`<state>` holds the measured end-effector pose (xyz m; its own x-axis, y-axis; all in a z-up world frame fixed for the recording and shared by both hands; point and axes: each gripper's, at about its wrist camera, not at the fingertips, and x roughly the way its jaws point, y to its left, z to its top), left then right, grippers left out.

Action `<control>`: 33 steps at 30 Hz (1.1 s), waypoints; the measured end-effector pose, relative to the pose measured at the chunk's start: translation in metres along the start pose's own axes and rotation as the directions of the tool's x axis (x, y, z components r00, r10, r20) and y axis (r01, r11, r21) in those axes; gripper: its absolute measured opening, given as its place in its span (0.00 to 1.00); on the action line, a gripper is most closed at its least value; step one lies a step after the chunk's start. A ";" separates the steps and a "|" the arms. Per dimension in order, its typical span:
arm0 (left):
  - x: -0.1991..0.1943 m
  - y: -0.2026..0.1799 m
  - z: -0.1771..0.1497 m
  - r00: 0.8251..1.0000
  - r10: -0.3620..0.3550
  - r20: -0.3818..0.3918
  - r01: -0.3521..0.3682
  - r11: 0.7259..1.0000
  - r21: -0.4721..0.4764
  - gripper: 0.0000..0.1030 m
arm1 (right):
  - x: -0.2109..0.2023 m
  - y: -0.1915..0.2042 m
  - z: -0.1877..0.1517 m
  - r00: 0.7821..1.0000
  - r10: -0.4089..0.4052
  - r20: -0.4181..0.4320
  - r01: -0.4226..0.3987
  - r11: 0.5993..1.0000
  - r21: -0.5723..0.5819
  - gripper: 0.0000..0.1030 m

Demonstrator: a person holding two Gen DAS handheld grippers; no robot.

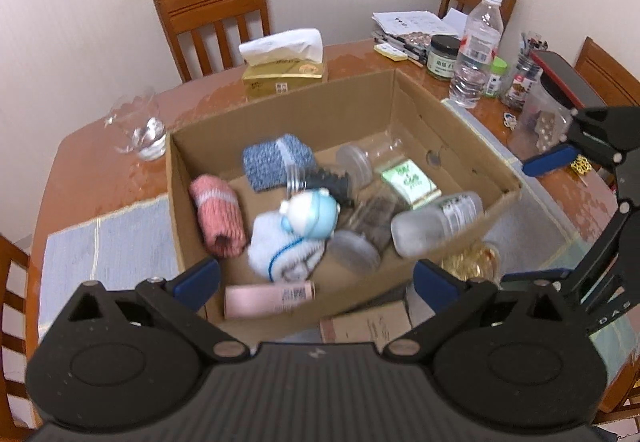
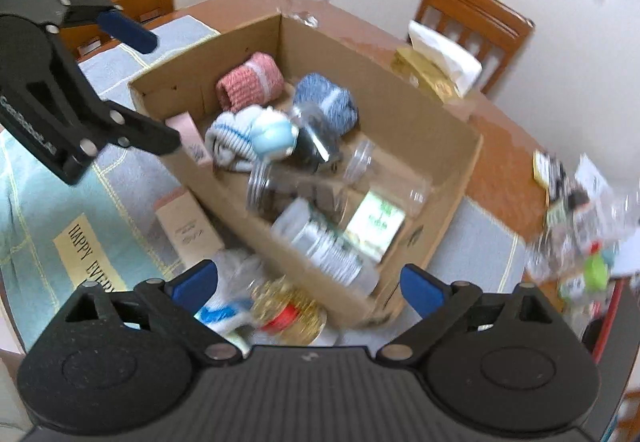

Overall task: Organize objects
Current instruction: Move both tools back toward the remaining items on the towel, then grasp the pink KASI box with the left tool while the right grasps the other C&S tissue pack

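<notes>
An open cardboard box (image 1: 400, 114) stands on the table. In it lie a pink rolled cloth (image 1: 218, 220), a blue rolled cloth (image 1: 276, 162), a white and light-blue plush toy (image 1: 308, 216), clear jars (image 1: 360, 238), a green packet (image 1: 410, 182), a plastic bottle (image 1: 436, 222) on its side and a pink carton (image 1: 268, 298). My left gripper (image 1: 316, 282) hangs open above the box's near wall, holding nothing. My right gripper (image 2: 308, 286) is open over the box's corner, above a gold tin (image 2: 292, 314) and a white-blue sock (image 2: 224, 312) outside the box. Both views are blurred.
A tissue box (image 1: 284, 66), a glass (image 1: 144, 134), an upright water bottle (image 1: 476, 54), jars and papers crowd the far table. A beige carton (image 2: 188, 234) lies beside the box on a blue placemat (image 2: 132, 170). Wooden chairs (image 1: 216, 22) ring the table.
</notes>
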<state>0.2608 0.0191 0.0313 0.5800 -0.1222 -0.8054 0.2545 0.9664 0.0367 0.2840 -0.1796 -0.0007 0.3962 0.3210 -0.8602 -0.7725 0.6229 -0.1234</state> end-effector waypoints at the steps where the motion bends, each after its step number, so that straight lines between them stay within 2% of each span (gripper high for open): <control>1: -0.001 0.001 -0.006 1.000 -0.002 -0.002 0.002 1.000 -0.004 0.99 | 0.000 0.002 -0.006 1.000 -0.007 -0.004 0.007 1.000 0.021 0.98; 6: -0.001 0.005 -0.026 1.000 -0.004 -0.007 0.004 1.000 -0.006 0.99 | 0.011 0.015 -0.027 0.999 0.005 -0.040 0.001 0.989 0.146 0.98; 10: 0.000 0.010 -0.037 1.000 0.003 -0.011 -0.004 1.000 -0.031 0.99 | 0.022 0.027 -0.040 0.998 0.016 -0.059 0.001 0.962 0.272 0.99; 14: 0.003 0.015 -0.051 1.000 0.020 -0.022 -0.021 0.999 -0.032 0.99 | 0.037 0.042 -0.054 0.996 0.001 -0.088 0.032 0.925 0.380 0.99; 20: 0.014 0.025 -0.071 0.997 -0.039 -0.066 0.035 0.998 -0.058 0.99 | 0.067 0.056 -0.067 0.987 -0.058 -0.147 0.127 0.842 0.525 0.99; 26: 0.019 0.030 -0.077 0.994 -0.066 -0.086 0.063 0.997 -0.042 0.99 | 0.085 0.066 -0.067 0.972 -0.117 -0.202 0.216 0.780 0.587 1.00; 33: 0.033 0.024 -0.079 0.990 -0.084 -0.112 0.081 0.996 -0.026 0.99 | 0.085 0.068 -0.071 0.968 -0.179 -0.177 0.250 0.747 0.616 1.00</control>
<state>0.2253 0.0564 -0.0414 0.4667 -0.1766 -0.8666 0.2803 0.9589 -0.0444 0.2298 -0.1607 -0.1176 0.4339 0.0732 -0.8980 -0.1727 0.9850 -0.0031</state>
